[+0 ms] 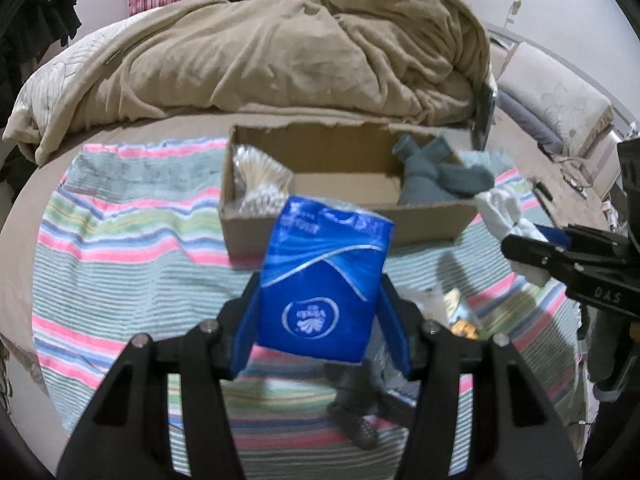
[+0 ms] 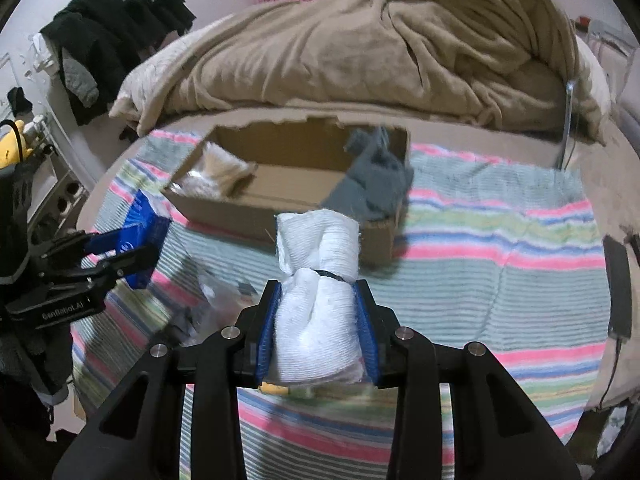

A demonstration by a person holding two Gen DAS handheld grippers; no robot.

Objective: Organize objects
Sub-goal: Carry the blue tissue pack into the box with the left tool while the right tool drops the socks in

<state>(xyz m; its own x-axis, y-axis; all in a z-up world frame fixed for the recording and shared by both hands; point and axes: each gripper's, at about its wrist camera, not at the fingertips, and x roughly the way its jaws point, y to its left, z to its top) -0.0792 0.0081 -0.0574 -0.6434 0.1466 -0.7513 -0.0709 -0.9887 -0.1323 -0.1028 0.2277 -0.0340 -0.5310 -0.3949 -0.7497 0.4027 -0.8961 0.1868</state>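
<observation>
Left gripper [image 1: 320,304] clamped on a blue tissue pack [image 1: 324,276], right gripper [image 2: 318,320] clamped on a white rolled cloth [image 2: 316,296]; both are held in front of the cardboard box [image 1: 344,224].

The step is judged to be placing both items in the box; each should be carried over the near wall and lowered into the bare middle of the floor, between the cotton swabs [image 1: 260,180] at the box's left end and the grey cloth [image 1: 436,176] at its right end, before the fingers are spread. The striped towel [image 1: 132,240] is spread under the box. Dark clothes [image 2: 120,32] hanging left of the box are shown clearly only in the right wrist view; a grey sock [image 1: 356,412] lying in front of the box is shown only in the left wrist view.
</observation>
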